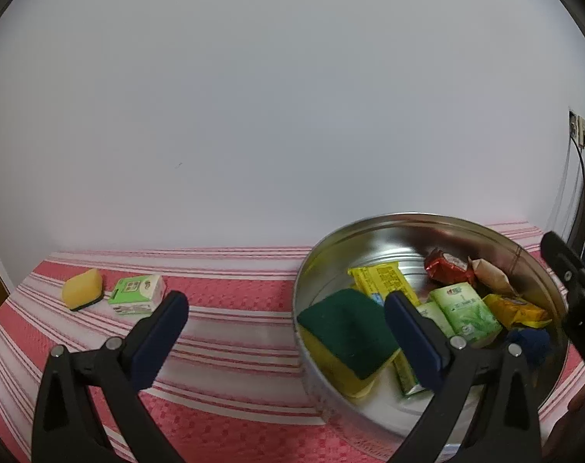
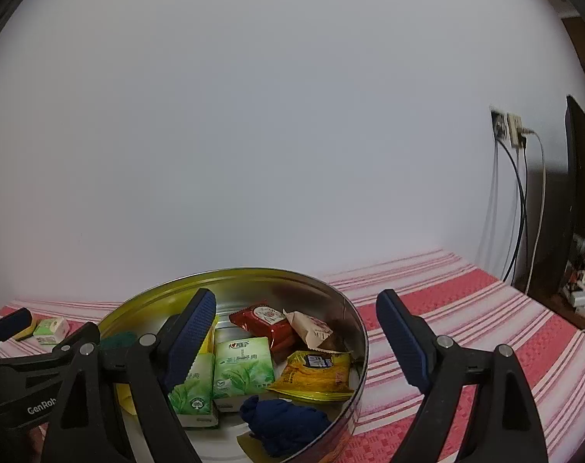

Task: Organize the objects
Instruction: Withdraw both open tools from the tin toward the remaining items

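Observation:
A round metal tin (image 1: 369,243) (image 2: 253,272) on the striped red cloth holds a green-topped yellow sponge (image 1: 346,328), green tissue packs (image 2: 244,366), a red packet (image 2: 261,318), yellow packets (image 2: 315,374) and a blue cloth (image 2: 288,420). My left gripper (image 1: 288,332) is open and empty above the tin's left rim. A second yellow sponge (image 1: 82,289) and a small green carton (image 1: 138,293) lie on the cloth farther left. My right gripper (image 2: 296,337) is open, one finger over the tin, the other outside its right wall, with nothing between its pads.
A white wall stands just behind the table. Wall sockets with hanging cables (image 2: 512,131) and a dark monitor (image 2: 578,193) are at the far right. Bare striped cloth (image 2: 466,308) stretches right of the tin, and more bare cloth (image 1: 234,347) lies between the tin and the carton.

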`<action>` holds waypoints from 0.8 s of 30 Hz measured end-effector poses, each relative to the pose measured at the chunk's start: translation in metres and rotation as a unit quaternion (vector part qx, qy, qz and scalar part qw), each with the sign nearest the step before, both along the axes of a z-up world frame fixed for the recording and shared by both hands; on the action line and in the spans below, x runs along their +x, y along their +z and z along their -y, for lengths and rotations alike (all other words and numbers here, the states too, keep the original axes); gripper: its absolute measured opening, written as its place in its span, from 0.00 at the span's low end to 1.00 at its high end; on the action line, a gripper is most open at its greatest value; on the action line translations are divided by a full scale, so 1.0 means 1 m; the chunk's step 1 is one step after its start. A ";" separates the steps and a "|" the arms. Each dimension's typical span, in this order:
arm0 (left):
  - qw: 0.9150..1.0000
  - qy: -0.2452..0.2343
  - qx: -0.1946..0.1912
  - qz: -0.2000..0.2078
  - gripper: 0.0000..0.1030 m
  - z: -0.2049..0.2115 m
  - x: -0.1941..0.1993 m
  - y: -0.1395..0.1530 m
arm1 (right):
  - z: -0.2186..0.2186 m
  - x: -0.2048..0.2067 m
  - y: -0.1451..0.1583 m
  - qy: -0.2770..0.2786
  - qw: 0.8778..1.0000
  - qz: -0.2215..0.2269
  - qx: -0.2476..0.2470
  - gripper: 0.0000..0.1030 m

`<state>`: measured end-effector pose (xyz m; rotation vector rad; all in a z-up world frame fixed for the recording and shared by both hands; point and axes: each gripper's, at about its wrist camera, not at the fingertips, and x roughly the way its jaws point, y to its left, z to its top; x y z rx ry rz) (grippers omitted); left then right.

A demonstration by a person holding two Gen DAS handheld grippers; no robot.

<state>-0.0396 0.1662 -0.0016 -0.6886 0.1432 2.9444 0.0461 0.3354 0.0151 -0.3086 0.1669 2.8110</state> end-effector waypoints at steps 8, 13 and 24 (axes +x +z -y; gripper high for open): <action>1.000 -0.001 -0.002 -0.001 1.00 0.010 0.004 -0.004 | 0.009 0.008 -0.001 -0.015 1.000 -0.005 0.000 0.84; 1.000 -0.004 -0.006 0.005 1.00 0.011 0.002 -0.007 | 0.009 0.010 0.000 -0.018 1.000 -0.008 0.002 0.84; 1.000 -0.001 -0.011 0.015 1.00 0.011 -0.001 -0.012 | 0.009 0.010 0.001 -0.020 1.000 -0.007 -0.002 0.84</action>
